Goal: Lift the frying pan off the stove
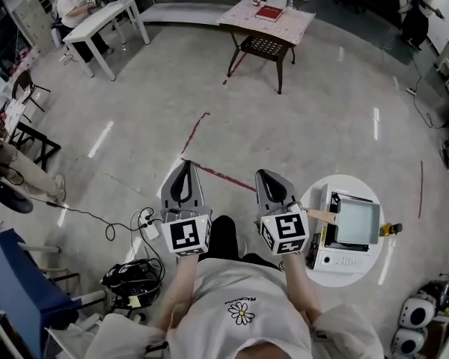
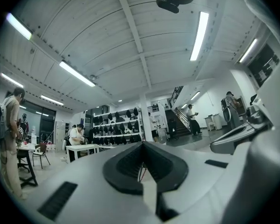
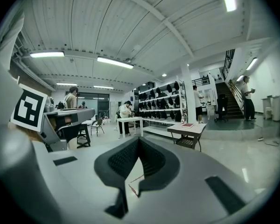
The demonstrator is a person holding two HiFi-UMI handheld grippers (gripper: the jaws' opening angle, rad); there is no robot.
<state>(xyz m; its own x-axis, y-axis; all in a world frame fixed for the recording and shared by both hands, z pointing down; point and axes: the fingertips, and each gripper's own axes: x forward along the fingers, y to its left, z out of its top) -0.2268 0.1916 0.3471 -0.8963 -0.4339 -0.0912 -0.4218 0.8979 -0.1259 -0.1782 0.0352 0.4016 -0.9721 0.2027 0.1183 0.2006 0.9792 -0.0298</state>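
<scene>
A square grey frying pan (image 1: pixel 358 223) with a wooden handle (image 1: pixel 322 216) rests on a white portable stove (image 1: pixel 344 259), which stands on a small round white table (image 1: pixel 337 281) to my right. Both grippers are held in front of my body and point forward, away from the pan. The left gripper (image 1: pixel 183 163) (image 2: pixel 142 144) has its jaws together with nothing between them. The right gripper (image 1: pixel 263 173) (image 3: pixel 138 139) is also shut and empty; its marker cube sits just left of the pan handle. The pan shows in neither gripper view.
A table with a red book (image 1: pixel 269 13) stands ahead. White tables (image 1: pixel 108 17) with seated people are at the back left. Cables and a power strip (image 1: pixel 146 223) lie on the floor by my left foot. Bags (image 1: pixel 131 279) and a blue chair (image 1: pixel 19 290) are lower left.
</scene>
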